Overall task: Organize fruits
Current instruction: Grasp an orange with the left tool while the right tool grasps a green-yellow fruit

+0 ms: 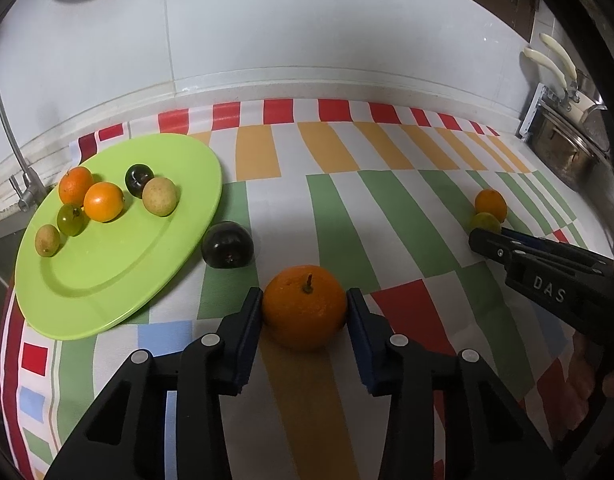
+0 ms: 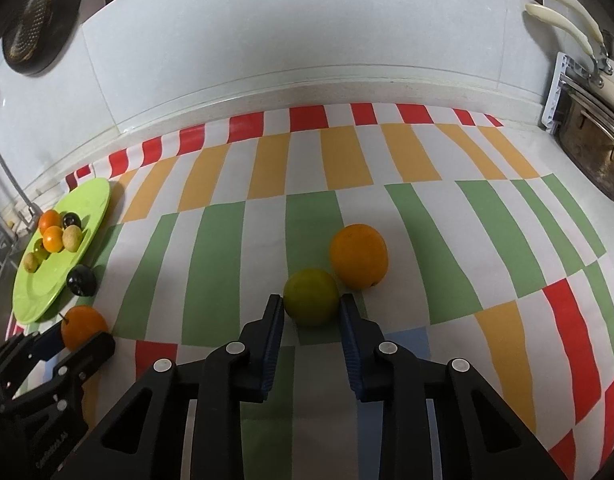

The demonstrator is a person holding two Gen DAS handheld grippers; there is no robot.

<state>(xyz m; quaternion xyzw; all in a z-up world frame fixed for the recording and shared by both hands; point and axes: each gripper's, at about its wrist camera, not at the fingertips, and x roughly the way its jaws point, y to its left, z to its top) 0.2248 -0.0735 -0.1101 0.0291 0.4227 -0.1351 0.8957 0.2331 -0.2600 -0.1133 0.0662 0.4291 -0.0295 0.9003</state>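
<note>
My left gripper (image 1: 305,300) is shut on a stemmed orange (image 1: 305,312) that rests on the striped cloth; it also shows in the right wrist view (image 2: 83,326). My right gripper (image 2: 312,306) is shut on a green fruit (image 2: 312,297), with another orange (image 2: 359,256) just beyond it. A green plate (image 1: 107,280) at the left holds several small fruits, among them two oranges (image 1: 103,201). A dark plum (image 1: 227,245) lies on the cloth by the plate's rim.
A tap (image 1: 23,184) and sink edge stand left of the plate. A metal pot (image 1: 567,148) and a rack with white-handled tools (image 1: 555,60) stand at the far right. A white tiled wall runs behind the cloth.
</note>
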